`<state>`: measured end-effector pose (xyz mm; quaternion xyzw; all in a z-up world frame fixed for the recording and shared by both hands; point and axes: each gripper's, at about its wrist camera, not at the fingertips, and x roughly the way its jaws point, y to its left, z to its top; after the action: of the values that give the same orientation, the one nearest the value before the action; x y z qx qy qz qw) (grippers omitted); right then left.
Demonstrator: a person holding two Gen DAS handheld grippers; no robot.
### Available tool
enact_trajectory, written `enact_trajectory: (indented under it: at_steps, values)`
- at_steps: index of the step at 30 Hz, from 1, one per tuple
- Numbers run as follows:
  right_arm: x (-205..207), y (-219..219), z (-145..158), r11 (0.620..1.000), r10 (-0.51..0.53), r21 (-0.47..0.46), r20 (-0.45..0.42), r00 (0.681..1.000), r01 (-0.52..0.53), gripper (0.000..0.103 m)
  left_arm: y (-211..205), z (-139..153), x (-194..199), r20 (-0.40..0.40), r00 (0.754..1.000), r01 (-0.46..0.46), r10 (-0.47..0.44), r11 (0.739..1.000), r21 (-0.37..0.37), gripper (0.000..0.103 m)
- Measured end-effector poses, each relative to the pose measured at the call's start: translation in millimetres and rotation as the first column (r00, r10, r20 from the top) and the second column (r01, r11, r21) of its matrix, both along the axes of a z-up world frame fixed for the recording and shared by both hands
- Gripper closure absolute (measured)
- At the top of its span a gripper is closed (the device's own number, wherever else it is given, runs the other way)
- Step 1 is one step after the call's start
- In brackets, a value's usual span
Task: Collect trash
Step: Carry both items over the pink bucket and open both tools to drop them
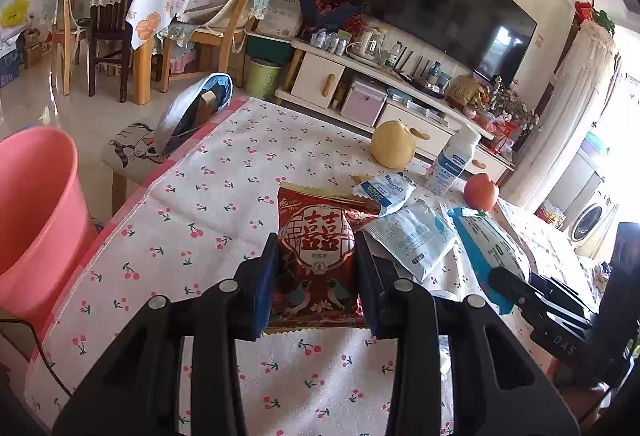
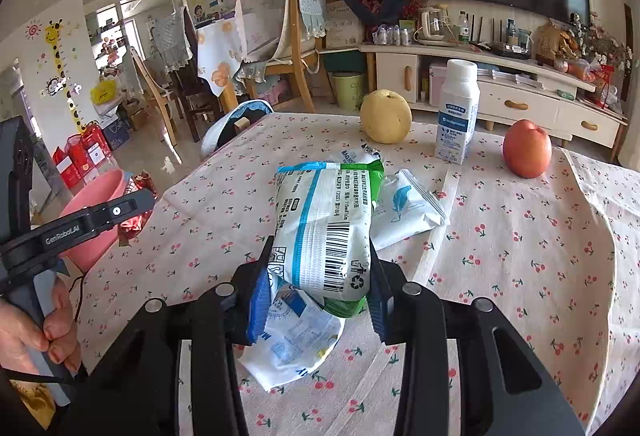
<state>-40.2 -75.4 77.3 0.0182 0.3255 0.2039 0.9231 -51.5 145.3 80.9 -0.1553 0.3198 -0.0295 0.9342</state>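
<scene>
The table [image 1: 208, 220], spread with a white cloth printed with cherries, takes up most of the room in front of me, and a pink bucket [image 1: 36, 212] stands on the floor just beside its left edge. On the far side of the table sit a yellow pear [image 2: 386, 116], a white drink bottle [image 2: 458, 112] standing upright, and a red apple [image 2: 527, 148] further right, all apart from one another. Nearer the middle lie two pale blue-and-white wrappers [image 1: 412, 236], one partly over the other. The right gripper [image 2: 316, 288] has its fingers closed narrow on a white, blue and green packet [image 2: 324, 224] with a barcode, held clear above the table, its crumpled end hanging below the fingers. The left gripper [image 1: 316, 280] has its fingers pressed on both sides of a red snack packet [image 1: 316, 256] with birds printed on it, lifted just over the cloth. From the right wrist view a person's hand [image 2: 28, 332] is seen gripping the left gripper's handle at the left edge, with the red packet near the bucket's rim.
</scene>
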Motion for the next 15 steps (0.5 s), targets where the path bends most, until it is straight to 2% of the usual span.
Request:
enact_trajectory:
  at_steps: [4,9,15]
  values:
    - [-19.5,3.6,3.7,1.0,-0.011,0.007,-0.004,1.0,0.011,0.061,8.1,-0.1,-4.9,0.018,0.999,-0.029,0.028,0.999,0.04,0.065]
    - [-33.4,15.5,1.8,1.0,-0.004,-0.001,-0.023,1.0,0.004,0.061,28.0,-0.5,-5.6,0.041,0.994,-0.107,0.104,0.991,0.081,0.065]
    - [-46.9,41.5,0.5,0.999,0.03,-0.014,-0.047,0.998,-0.031,0.061,64.8,3.2,-9.9,0.063,0.973,-0.225,0.221,0.971,0.082,0.065]
